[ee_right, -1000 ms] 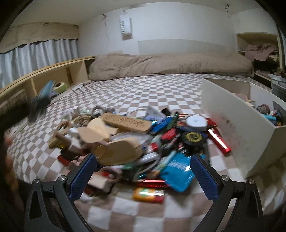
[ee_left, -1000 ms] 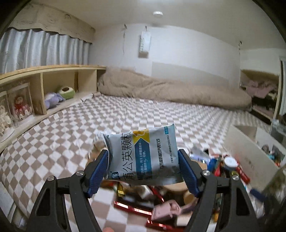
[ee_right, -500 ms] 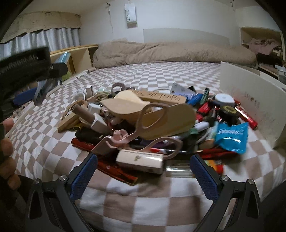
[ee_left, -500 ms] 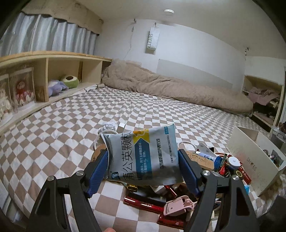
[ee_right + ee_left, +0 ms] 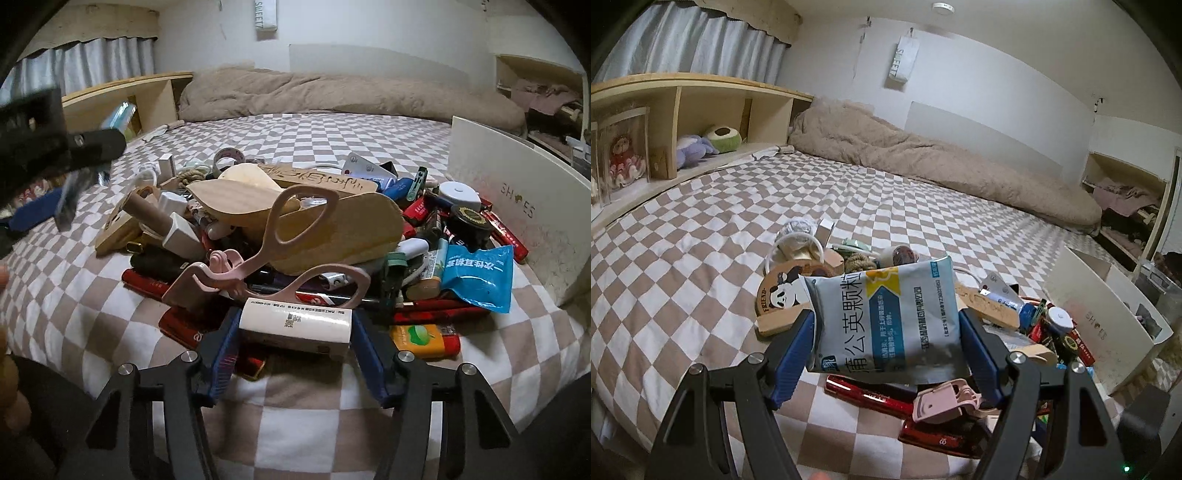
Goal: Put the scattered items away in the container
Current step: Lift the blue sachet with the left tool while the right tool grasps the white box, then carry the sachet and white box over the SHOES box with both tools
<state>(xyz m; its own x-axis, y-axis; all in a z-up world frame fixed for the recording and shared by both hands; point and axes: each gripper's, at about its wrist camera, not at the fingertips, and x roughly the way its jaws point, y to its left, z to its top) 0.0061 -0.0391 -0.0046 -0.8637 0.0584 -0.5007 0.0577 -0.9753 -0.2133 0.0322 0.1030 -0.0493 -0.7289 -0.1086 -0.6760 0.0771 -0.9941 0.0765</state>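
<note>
My left hand-held gripper (image 5: pixel 886 347) has a grey-blue packet (image 5: pixel 886 321) pinched across its width between the blue pads, jaws fairly wide because the packet is broad. It hangs clear above the pile of scattered items (image 5: pixel 295 229), so I judge it is on its way to the white container (image 5: pixel 1108 314), which stands at the right side of the bed (image 5: pixel 701 258), just beside the pile. Gripping by the two side edges keeps the packet flat and upright (the printed face is towards the camera), which should let it drop in cleanly.

My right hand-held gripper (image 5: pixel 295 343) is low at the near edge of the pile, its jaws closing around a small white box (image 5: pixel 295 325) that lies crosswise between the pads. The left pad looks to be against the box end; on the right I can't make out whether there is contact yet. The box rests on red flat packs, with pink scissors (image 5: pixel 273 254) just behind it, leaning over a wooden board (image 5: pixel 332 229). I chose the box, I'd say, because it sits loose at the front.

What is hard to read: inside of the container is mostly hidden behind its near wall, so I can't tell how full it is. The packet blocks the middle of the pile in the left view. In the right view the left hand-held gripper is a dark blur at the left edge.
</note>
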